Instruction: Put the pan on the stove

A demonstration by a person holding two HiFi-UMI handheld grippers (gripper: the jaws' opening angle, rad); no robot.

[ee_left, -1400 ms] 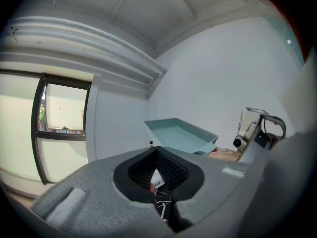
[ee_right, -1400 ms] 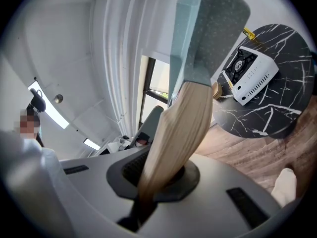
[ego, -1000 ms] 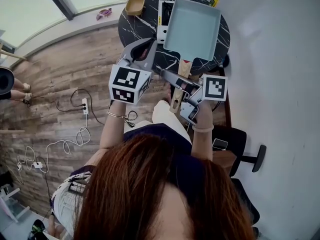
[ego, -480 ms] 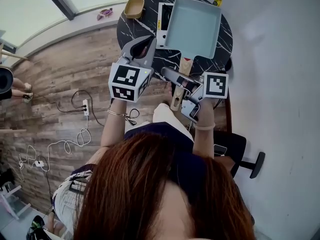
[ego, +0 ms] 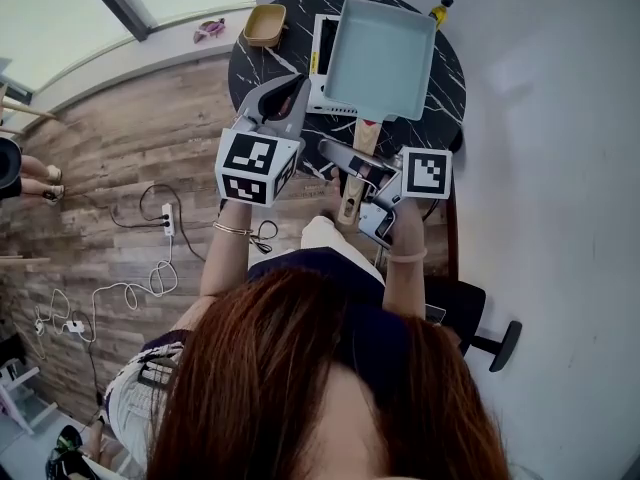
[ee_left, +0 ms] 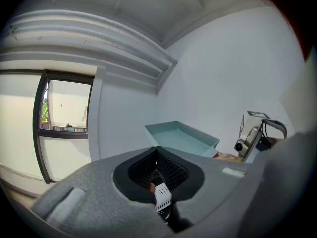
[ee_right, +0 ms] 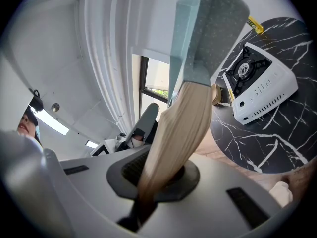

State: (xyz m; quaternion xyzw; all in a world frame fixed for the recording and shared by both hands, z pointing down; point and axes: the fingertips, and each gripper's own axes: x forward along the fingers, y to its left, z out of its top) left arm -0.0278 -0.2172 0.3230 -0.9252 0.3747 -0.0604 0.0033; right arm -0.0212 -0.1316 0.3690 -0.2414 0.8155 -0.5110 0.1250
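Because the pan [ego: 380,58] must land flat on the stove [ego: 322,68], the right gripper [ego: 345,160] holds it by its wooden handle [ego: 366,136]. Its jaws are squeezed tight on the wood, so the blue part sticks out in front. The pan is up in the air over the white stove on the black table [ego: 262,68], not resting on it yet. It covers most of the stove from above, so I think it mostly needs to come down. The left gripper [ego: 284,90] is just beside the pan, jaws together with nothing in them, likely kept clear so it does not bump. Held so far from its middle, the pan could tip.
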